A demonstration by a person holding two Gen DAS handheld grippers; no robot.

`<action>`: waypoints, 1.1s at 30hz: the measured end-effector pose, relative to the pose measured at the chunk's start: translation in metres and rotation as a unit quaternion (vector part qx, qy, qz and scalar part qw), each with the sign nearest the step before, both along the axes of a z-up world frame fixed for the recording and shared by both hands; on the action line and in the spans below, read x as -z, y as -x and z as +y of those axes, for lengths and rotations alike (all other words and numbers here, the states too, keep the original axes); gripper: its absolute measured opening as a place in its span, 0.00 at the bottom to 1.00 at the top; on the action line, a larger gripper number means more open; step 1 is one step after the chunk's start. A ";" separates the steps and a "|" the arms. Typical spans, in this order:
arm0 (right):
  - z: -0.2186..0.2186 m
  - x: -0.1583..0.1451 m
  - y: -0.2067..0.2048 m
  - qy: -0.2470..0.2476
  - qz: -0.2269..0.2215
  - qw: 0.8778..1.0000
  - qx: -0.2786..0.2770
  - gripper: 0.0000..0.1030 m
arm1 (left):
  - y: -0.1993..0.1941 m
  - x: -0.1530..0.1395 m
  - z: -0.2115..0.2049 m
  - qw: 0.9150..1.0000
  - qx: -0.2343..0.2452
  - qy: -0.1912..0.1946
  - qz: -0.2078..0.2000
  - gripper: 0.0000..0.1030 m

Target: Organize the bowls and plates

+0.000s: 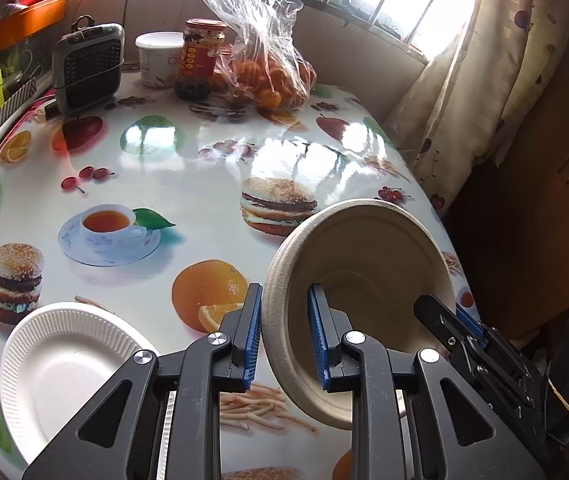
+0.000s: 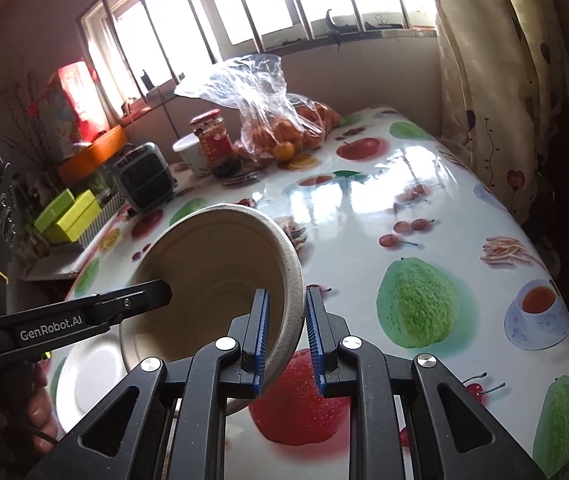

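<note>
A beige paper bowl [image 1: 364,280] is held tilted above the table, its opening toward the cameras. My left gripper [image 1: 284,336] straddles the bowl's left rim with one finger inside and one outside, a small gap showing. My right gripper [image 2: 286,340] straddles the opposite rim of the bowl [image 2: 212,276] the same way. The right gripper also shows in the left wrist view [image 1: 456,320] and the left gripper in the right wrist view [image 2: 152,292]. A white ribbed paper plate [image 1: 60,364] lies on the table at the near left, below the bowl in the right wrist view [image 2: 84,380].
The table [image 1: 204,168] has a glossy fruit-print cloth. At its far end stand a small grey heater [image 1: 88,68], a white tub [image 1: 158,58], a red-lidded jar [image 1: 200,60] and a plastic bag of oranges [image 1: 268,64]. A curtain [image 1: 468,92] hangs at the right.
</note>
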State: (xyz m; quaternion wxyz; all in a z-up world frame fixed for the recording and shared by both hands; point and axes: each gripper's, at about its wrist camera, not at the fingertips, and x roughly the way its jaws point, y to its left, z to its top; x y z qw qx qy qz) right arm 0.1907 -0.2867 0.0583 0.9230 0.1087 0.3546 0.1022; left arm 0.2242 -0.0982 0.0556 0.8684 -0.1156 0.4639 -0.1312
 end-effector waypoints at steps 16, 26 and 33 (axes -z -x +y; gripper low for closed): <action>0.047 -0.011 0.018 -0.007 -0.012 0.999 -0.047 0.18 | 0.037 -0.011 0.048 0.999 -0.043 0.004 -0.013 0.23; 0.087 -0.008 0.028 -0.008 -0.007 0.996 -0.087 0.18 | 0.061 -0.008 0.089 0.997 -0.080 0.005 -0.012 0.23; 0.115 -0.006 0.032 -0.007 -0.004 0.994 -0.113 0.18 | 0.071 -0.006 0.118 0.994 -0.105 0.003 -0.010 0.23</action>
